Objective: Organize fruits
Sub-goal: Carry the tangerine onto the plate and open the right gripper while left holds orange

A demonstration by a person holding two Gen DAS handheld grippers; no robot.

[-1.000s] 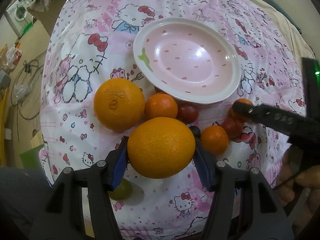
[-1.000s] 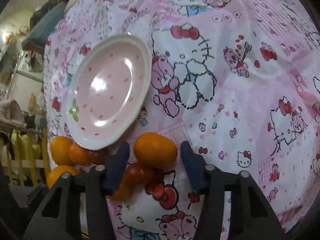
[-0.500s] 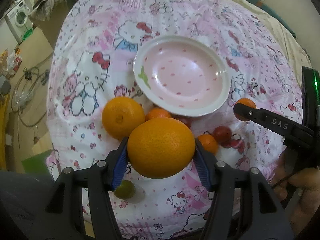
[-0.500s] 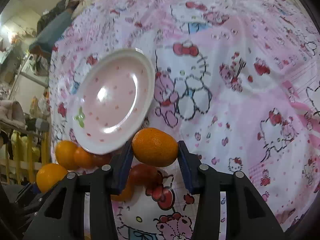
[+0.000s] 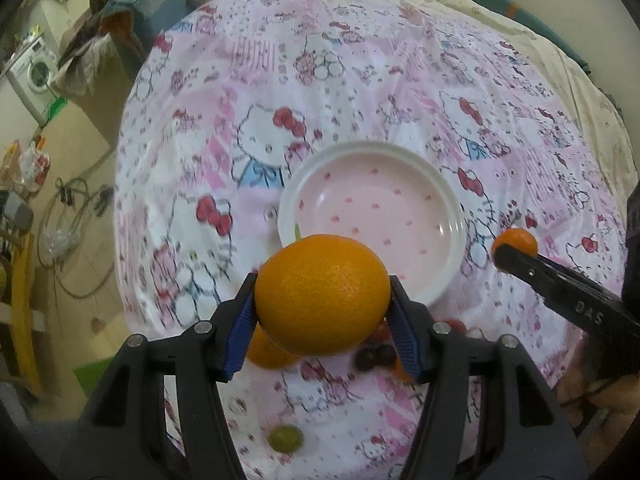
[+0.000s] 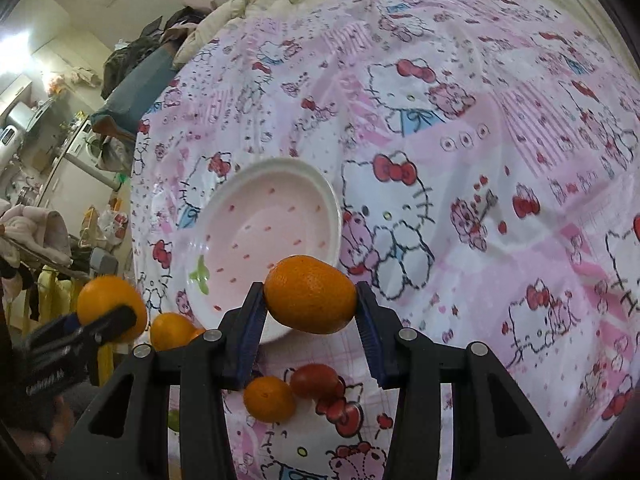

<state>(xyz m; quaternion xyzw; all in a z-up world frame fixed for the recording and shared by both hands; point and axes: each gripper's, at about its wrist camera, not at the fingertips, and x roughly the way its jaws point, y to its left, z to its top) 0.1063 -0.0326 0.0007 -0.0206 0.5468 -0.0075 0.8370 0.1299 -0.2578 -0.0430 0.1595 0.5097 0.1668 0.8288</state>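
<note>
The large round orange with dimpled peel (image 5: 322, 295) is held off the cloth, clamped across its widest part between the blue-padded fingers (image 5: 240, 332) of the left gripper (image 5: 322, 320). It sits at the very fingertips, bulging forward and above them, over the near rim of the shallow pink plate with a white rim and red flecks (image 5: 448, 216). It looks firm and fairly heavy for a fruit, with a grainy skin that should not slip much on the pads; a hold across its middle, as here, seems the safest, since a harder squeeze could bruise it.

The small oval mandarin (image 6: 310, 295) is likewise pinched side to side at the tips of the right gripper (image 6: 310, 320), also lifted and hanging over the plate's near edge. It is likely light and softer-skinned, so it needs only a gentle hold.

The plate is bare and lies toward the middle of the pink-and-white cartoon-cat tablecloth (image 6: 480, 160). Near the cloth's front edge, below the grippers, lie another small mandarin (image 6: 269, 399), a red tomato-like fruit (image 6: 315, 380), a further orange (image 6: 172, 330) left of the plate, and a small green fruit (image 5: 285, 438).
</note>
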